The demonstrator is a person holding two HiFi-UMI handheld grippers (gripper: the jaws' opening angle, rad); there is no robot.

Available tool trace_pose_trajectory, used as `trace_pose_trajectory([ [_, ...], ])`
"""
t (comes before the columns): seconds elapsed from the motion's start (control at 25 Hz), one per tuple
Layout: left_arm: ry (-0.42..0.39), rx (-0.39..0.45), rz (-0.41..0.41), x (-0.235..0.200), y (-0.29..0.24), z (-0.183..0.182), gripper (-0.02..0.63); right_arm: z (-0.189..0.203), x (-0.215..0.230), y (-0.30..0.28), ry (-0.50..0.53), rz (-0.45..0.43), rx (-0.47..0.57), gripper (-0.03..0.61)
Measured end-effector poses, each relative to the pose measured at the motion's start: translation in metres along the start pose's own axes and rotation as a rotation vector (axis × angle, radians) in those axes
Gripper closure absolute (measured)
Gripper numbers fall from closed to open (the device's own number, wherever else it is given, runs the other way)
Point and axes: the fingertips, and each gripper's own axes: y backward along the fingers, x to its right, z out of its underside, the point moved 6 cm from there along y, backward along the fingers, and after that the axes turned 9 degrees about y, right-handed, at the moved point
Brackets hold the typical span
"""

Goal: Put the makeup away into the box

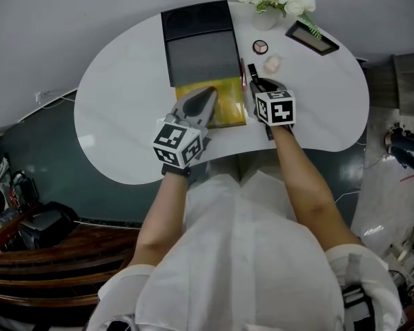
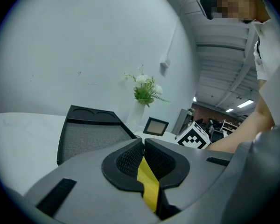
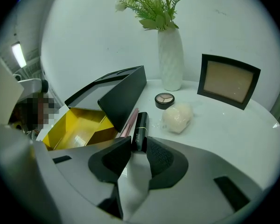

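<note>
Head view: left gripper (image 1: 209, 95) pinches yellow box (image 1: 229, 107), right gripper (image 1: 257, 86) open astride lipstick (image 3: 140, 126).

White table (image 1: 124, 109) — yellow box (image 1: 232, 106), lipstick (image 3: 140, 130), compact (image 1: 261, 46), sponge (image 1: 272, 64), vase (image 1: 265, 18), frame (image 1: 312, 36)

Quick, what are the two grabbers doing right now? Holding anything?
Left gripper: shut on the edge of the yellow box.
Right gripper: open, with the black lipstick tube between its jaw tips, not clearly gripped.
</note>
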Motion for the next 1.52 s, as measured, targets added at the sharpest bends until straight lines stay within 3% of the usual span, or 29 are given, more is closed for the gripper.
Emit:
trace_pose_trajectory([
  [0.6, -0.005, 0.015, 0.004, 0.002, 0.000, -0.005, 0.588, -0.005, 0.004, 0.012, 0.055, 0.011, 0.011, 0.486],
  [1.12, -0.017, 0.053, -0.007, 0.001, 0.012, -0.015, 0.588, -0.037, -0.001, 0.063, 0.113, 0.034, 0.160, 0.488],
  [1.28, -0.012, 0.077, -0.035, -0.005, 0.026, -0.019, 0.588, -0.057, -0.018, 0.076, 0.190, -0.009, 0.205, 0.488],
  [1.52, 0.000, 0.105, -0.076, -0.011, 0.045, -0.018, 0.588, -0.061, -0.059, 0.066, 0.305, -0.138, 0.172, 0.488],
])
